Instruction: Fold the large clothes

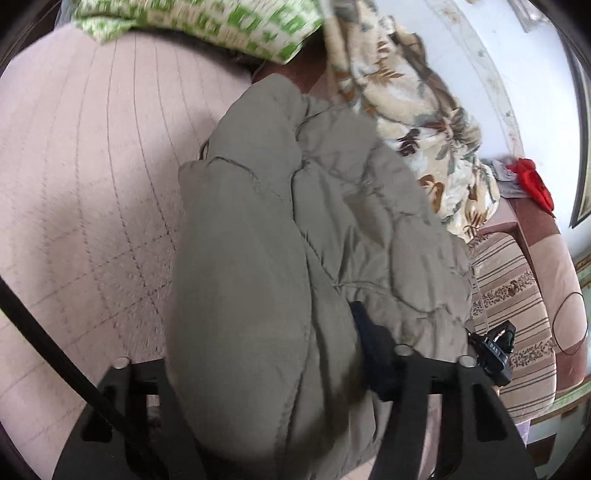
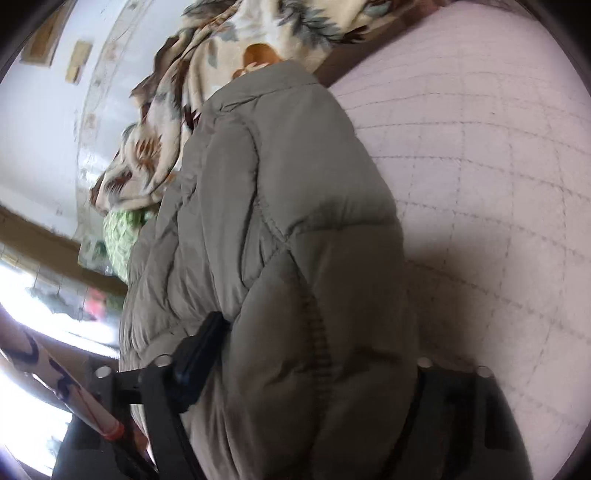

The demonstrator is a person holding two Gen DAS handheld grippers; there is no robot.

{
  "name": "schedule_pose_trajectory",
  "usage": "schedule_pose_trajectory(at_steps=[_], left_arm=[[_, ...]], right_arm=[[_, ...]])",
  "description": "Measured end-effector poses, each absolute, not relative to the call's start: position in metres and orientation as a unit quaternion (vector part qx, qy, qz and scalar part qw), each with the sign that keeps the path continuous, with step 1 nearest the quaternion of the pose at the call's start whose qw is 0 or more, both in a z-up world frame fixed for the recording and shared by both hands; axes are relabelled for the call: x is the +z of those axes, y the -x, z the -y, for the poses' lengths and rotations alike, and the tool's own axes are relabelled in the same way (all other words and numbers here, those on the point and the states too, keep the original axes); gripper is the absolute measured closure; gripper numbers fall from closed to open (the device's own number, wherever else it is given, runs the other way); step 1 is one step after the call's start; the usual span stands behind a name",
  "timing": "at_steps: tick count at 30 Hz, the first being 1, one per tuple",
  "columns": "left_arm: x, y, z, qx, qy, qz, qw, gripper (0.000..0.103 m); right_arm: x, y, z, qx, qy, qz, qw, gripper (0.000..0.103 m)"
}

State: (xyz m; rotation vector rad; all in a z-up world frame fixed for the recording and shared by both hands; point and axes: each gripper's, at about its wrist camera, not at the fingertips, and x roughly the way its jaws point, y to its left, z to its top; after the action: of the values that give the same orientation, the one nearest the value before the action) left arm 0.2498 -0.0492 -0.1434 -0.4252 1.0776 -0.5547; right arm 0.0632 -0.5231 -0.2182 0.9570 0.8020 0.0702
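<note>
Both grippers clamped the grey puffer jacket: my left gripper pinched a thick padded fold, and my right gripper squeezed another bulging fold. That jacket lay bunched on the pink quilted bedspread. Beside it sat a floral blanket, and near the bedspread's far edge a green-patterned pillow.

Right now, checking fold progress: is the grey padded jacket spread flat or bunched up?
Bunched up. The grey padded jacket hangs in thick doubled rolls between both grippers' fingers, above the pink quilted bedspread, not flat.
</note>
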Motion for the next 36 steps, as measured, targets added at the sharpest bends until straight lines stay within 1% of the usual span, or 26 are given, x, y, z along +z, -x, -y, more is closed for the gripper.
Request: schedule_pose_trajectory(at_steps=[1,3,5,9,11,13,16,17,18,19,20,21,23,25,27,29,31,32,33,34,36], left_arm=[[-0.137,-0.243,0.046,-0.261,0.199,-0.498,0.802,0.050],[-0.131,-0.232,0.042,-0.262,0.195,-0.495,0.805,0.051],[-0.133,-0.224,0.038,-0.258,0.192,-0.497,0.806,0.051],[-0.148,-0.230,0.036,-0.245,0.196,-0.519,0.795,0.051],[-0.141,-0.226,0.037,-0.248,0.184,-0.512,0.802,0.051],[-0.138,-0.224,0.040,-0.241,0.169,-0.510,0.808,0.049],[-0.154,-0.233,0.039,-0.209,0.170,-0.530,0.804,0.036],[-0.161,-0.235,0.037,-0.198,0.176,-0.538,0.800,0.030],[-0.164,-0.236,0.036,-0.192,0.183,-0.541,0.798,0.029],[-0.163,-0.234,0.034,-0.192,0.186,-0.541,0.797,0.029],[-0.158,-0.232,0.033,-0.192,0.183,-0.538,0.800,0.029],[-0.152,-0.228,0.032,-0.193,0.177,-0.532,0.805,0.030],[-0.132,-0.217,0.025,-0.197,0.174,-0.506,0.822,0.030],[-0.114,-0.206,0.015,-0.204,0.185,-0.480,0.833,0.030],[-0.099,-0.196,0.007,-0.187,0.185,-0.455,0.851,0.030],[-0.084,-0.188,0.009,-0.146,0.153,-0.426,0.880,0.030],[-0.076,-0.179,0.017,-0.134,0.131,-0.401,0.897,0.029],[-0.076,-0.178,0.023,-0.137,0.120,-0.399,0.899,0.029],[-0.080,-0.179,0.031,-0.143,0.104,-0.408,0.896,0.029],[-0.086,-0.181,0.036,-0.144,0.091,-0.418,0.893,0.029],[-0.107,-0.192,0.051,-0.125,0.058,-0.447,0.884,0.029]], right_arm=[[-0.212,-0.063,0.520,0.032,-0.441,-0.374,0.815,0.041],[-0.197,-0.061,0.516,0.028,-0.429,-0.371,0.823,0.056],[-0.183,-0.055,0.514,0.030,-0.425,-0.359,0.830,0.062],[-0.169,-0.039,0.506,0.041,-0.419,-0.351,0.836,0.063],[-0.175,-0.038,0.505,0.038,-0.419,-0.360,0.833,0.063],[-0.181,-0.032,0.507,0.037,-0.439,-0.362,0.822,0.063],[-0.177,-0.015,0.505,0.038,-0.427,-0.361,0.828,0.063],[-0.177,-0.013,0.504,0.039,-0.425,-0.363,0.829,0.063],[-0.181,-0.012,0.504,0.036,-0.425,-0.366,0.827,0.063],[-0.184,-0.012,0.504,0.034,-0.425,-0.368,0.826,0.062],[-0.189,-0.012,0.505,0.025,-0.427,-0.371,0.824,0.053],[-0.193,-0.013,0.505,0.007,-0.424,-0.376,0.824,0.041],[-0.192,-0.011,0.505,-0.030,-0.411,-0.380,0.828,0.031],[-0.175,-0.004,0.507,-0.071,-0.392,-0.369,0.840,0.031],[-0.155,0.009,0.511,-0.120,-0.372,-0.339,0.856,0.030],[-0.128,0.031,0.513,-0.195,-0.345,-0.293,0.870,0.029],[-0.110,0.042,0.503,-0.221,-0.313,-0.266,0.885,0.028],[-0.101,0.042,0.491,-0.214,-0.290,-0.261,0.896,0.031],[-0.096,0.040,0.480,-0.204,-0.273,-0.259,0.903,0.037],[-0.092,0.036,0.466,-0.188,-0.255,-0.261,0.912,0.041],[-0.094,0.017,0.436,-0.131,-0.231,-0.285,0.921,0.055]])
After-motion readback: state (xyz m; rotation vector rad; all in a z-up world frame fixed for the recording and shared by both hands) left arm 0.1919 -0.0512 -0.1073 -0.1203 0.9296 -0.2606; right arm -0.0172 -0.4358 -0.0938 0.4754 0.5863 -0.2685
